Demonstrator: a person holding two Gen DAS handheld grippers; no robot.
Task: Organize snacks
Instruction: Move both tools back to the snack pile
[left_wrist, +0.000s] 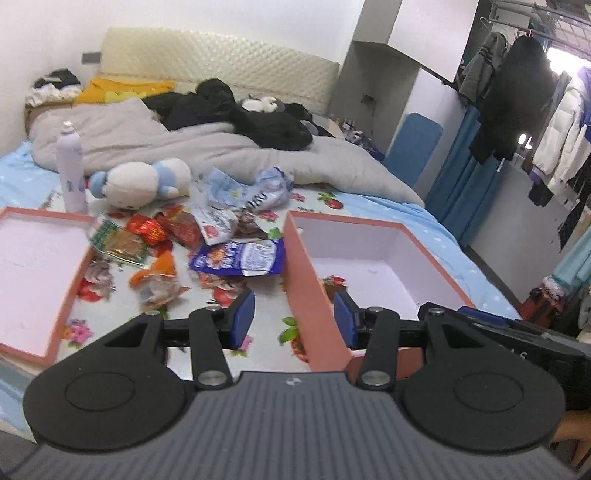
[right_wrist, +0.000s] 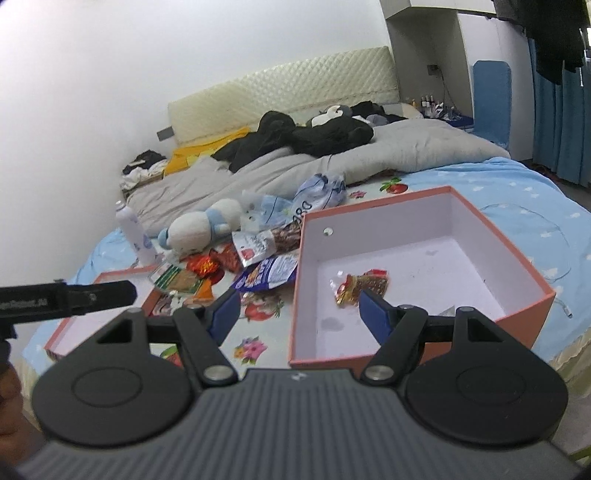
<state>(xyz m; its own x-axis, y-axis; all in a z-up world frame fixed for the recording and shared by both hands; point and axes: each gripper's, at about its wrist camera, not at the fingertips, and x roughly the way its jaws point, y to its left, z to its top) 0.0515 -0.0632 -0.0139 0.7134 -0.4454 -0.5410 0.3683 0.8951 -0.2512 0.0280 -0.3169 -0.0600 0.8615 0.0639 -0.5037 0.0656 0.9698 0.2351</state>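
Note:
A pile of snack packets lies on the floral sheet between two pink boxes: a blue packet (left_wrist: 240, 258), red packets (left_wrist: 162, 229), an orange one (left_wrist: 159, 273). The deep pink box (left_wrist: 417, 240) stands on the right; in the right wrist view it (right_wrist: 532, 273) holds one red-gold packet (right_wrist: 362, 288). The shallow pink lid (left_wrist: 62, 291) lies on the left. My left gripper (left_wrist: 293, 321) is open and empty, its jaws astride the deep box's left wall. My right gripper (right_wrist: 299, 310) is open and empty, over the box's near left corner.
A white-and-blue plush toy (left_wrist: 140, 181) and a white spray bottle (left_wrist: 70, 166) sit behind the snacks. A grey duvet (left_wrist: 221, 147) and black clothes (left_wrist: 236, 110) cover the far bed. A clothes rack (left_wrist: 535, 110) stands at the right.

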